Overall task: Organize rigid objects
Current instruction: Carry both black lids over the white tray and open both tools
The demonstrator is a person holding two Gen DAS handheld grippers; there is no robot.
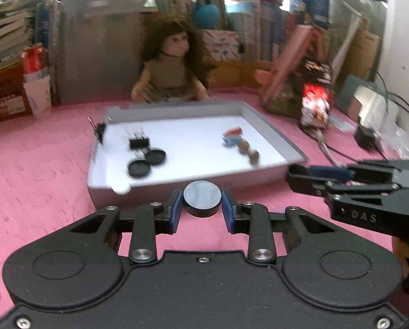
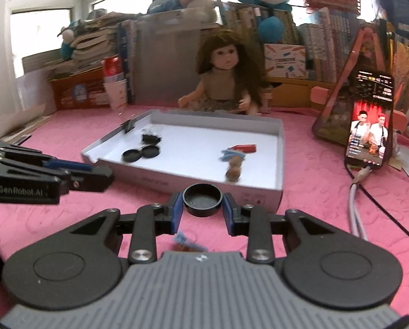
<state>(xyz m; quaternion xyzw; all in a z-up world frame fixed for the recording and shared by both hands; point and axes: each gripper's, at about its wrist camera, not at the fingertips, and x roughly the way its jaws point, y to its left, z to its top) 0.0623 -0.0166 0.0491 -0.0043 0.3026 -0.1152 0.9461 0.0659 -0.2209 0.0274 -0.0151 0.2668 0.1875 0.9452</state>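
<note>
**Currently: both grippers hold a disc in front of the tray**

Left gripper point(image 1: 202, 205): its blue pads are clamped on a round black disc with a grey top face point(image 1: 202, 198), held above the pink tablecloth point(image 1: 39, 186), just in front of the near wall of the grey tray point(image 1: 273, 134).

Right gripper point(image 2: 202, 205): its fingers are clamped on a black cap-shaped disc, hollow side up point(image 2: 202, 198), also just in front of the tray's near wall.

Tray contents: two black discs point(image 1: 146, 161) touching each other at near left; a black binder clip point(image 1: 139, 143) just behind them; a second binder clip point(image 1: 100, 131) on the left wall; a red-and-blue item with small brown pieces point(image 1: 238, 142) at right, too blurred to identify.

A doll point(image 2: 223, 82) sits beyond the tray, and a lit phone point(image 2: 370, 126) stands far right.
</note>
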